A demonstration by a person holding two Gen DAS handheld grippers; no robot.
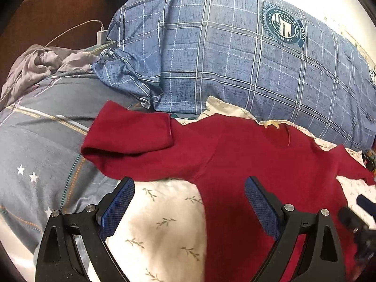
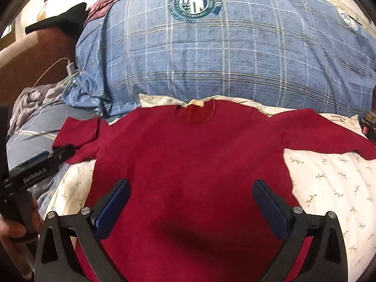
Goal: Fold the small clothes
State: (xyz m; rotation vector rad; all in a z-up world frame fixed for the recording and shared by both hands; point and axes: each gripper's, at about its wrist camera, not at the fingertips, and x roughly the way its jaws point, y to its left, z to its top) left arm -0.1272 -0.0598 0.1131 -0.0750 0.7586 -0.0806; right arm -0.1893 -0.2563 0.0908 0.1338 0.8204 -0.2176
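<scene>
A big blue checked quilt (image 2: 223,54) is piled up at the far side of the bed, with a round badge print (image 2: 195,2) on top. A second quilt, grey-blue with small white stars (image 1: 44,152), is seen at the left. A white sheet with little leaf sprigs (image 2: 329,183) is spread on the near part of the bed.

The red shirt (image 2: 188,155) is laid out flat on this white sheet, in the middle, with its neck hole at the far end, just beside the blue checked quilt. Its left sleeve (image 1: 127,136) is stretched out onto the star quilt, and its cuff is turned back a little. Its right sleeve (image 2: 324,131) is stretched to the right over the sheet.

A crumpled grey cloth (image 1: 40,65) is seen far left. A white charger with a cable (image 1: 101,34) is plugged in behind it.

The right gripper (image 2: 191,199) is held above the near, lower part of the shirt. Its blue pads are spread wide and nothing is held. The left gripper (image 1: 189,199) is held above the shirt's left edge, where the red meets the white sheet. Its pads are spread wide too, and it is empty. A hand (image 2: 14,230) is seen around the left gripper's handle.
</scene>
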